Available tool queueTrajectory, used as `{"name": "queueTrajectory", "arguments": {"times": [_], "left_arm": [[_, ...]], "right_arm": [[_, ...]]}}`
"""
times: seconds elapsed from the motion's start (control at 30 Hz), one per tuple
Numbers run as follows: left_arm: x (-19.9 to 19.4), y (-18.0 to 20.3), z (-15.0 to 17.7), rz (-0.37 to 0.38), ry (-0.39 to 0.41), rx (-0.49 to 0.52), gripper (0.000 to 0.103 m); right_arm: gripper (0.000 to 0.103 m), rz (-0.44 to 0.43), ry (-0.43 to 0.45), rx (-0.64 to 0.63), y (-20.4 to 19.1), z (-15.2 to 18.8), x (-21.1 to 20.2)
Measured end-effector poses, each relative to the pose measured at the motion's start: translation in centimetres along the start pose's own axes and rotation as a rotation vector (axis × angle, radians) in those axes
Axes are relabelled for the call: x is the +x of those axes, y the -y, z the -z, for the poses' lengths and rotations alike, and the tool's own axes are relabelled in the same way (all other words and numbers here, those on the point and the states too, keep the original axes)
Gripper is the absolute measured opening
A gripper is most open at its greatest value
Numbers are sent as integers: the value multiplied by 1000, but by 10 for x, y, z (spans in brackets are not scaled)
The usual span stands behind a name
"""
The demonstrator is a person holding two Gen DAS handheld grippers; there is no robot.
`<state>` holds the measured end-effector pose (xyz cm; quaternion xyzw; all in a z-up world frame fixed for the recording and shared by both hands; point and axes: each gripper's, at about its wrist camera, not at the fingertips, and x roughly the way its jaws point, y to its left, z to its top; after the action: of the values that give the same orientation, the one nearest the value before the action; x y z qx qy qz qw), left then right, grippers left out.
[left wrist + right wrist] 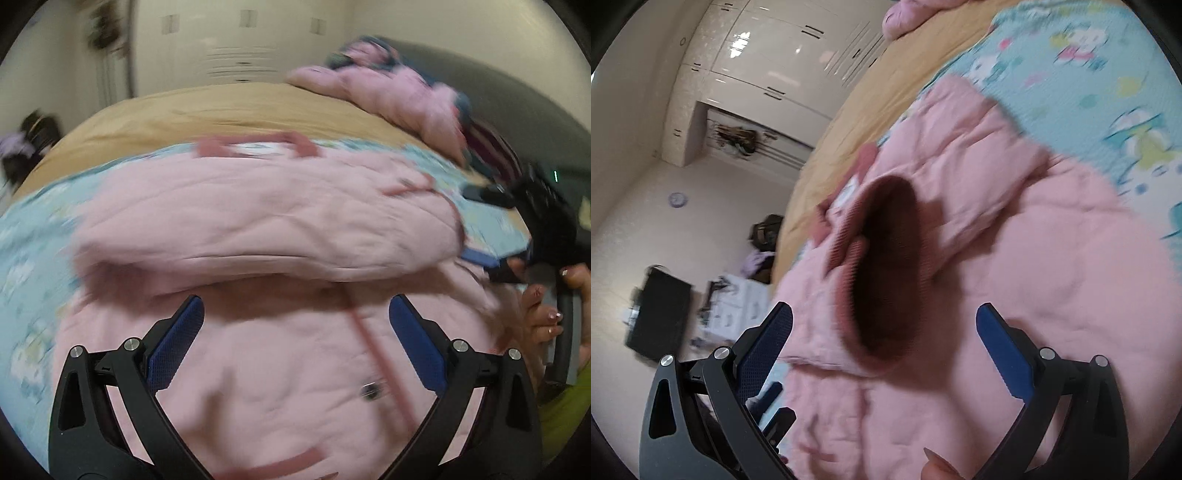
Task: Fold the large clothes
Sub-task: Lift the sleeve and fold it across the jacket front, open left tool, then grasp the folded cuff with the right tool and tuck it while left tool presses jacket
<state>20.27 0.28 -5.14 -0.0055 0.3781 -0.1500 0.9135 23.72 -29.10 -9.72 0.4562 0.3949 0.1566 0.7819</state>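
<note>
Pink and puffy, the big jacket (266,229) lies spread on a bed, on top of a light blue sheet (33,229) with little cartoon pictures. Part of the jacket is folded over itself, so one thick layer lies across another. A dark pink strip (380,354) runs down the front, with a small metal snap (370,390) beside it.

In the right wrist view, a sleeve (960,173) lies across the jacket, and its dark pink ribbed cuff (882,273) gapes open toward the camera.

The left gripper (295,343) hangs over the jacket with its blue pads (177,343) spread wide apart, and nothing is between them. The right gripper (884,350) is spread wide too, with the cuff in front of the gap, but not pinched.

In the left view the right gripper shows at the right edge, held by a hand (543,314) with painted nails.

Under the blue sheet is a tan cover (192,110). More pink bedding (391,88) is piled at the far side of the bed. White cupboards (768,48) stand against the wall. The pictures are blurry.
</note>
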Motion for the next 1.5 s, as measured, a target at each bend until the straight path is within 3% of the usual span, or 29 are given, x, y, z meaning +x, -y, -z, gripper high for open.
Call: {"name": "queueTrajectory", "arguments": {"times": [0.13, 0.3, 0.37, 0.4, 0.47, 0.57, 0.73, 0.87, 1.0, 1.17, 1.5], "left_arm": [[-19, -53, -4, -34, 3, -124, 94], [-35, -97, -3, -128, 12, -175, 94], [-41, -114, -1, -138, 17, -216, 94], [-43, -118, -1, -136, 18, -231, 94], [-44, -128, -2, -136, 19, -276, 94], [-43, -135, -7, -116, 17, -307, 94], [-42, -133, -38, -130, 41, -273, 94], [-38, -128, -77, -130, 93, -262, 94], [-8, -122, -110, -136, 91, -270, 94], [42, -106, -125, -140, 27, -236, 94], [110, -93, -108, -127, -128, -157, 93]], "right_arm": [[99, 20, -27, 69, -3, -3, 21], [95, 87, -25, -13, -32, -7, 34], [62, 165, -4, -76, -45, -8, 38], [55, 193, 6, -100, -50, -9, 39], [32, 228, 30, -202, -67, -8, 39], [19, 233, 63, -396, -105, -6, 32], [15, 199, 157, -653, -165, -23, -1], [15, 215, 259, -748, -171, -48, -18], [15, 295, 249, -730, -140, -73, -1], [15, 335, 208, -666, -101, -73, 15], [15, 387, 190, -652, -88, -66, 26]]}}
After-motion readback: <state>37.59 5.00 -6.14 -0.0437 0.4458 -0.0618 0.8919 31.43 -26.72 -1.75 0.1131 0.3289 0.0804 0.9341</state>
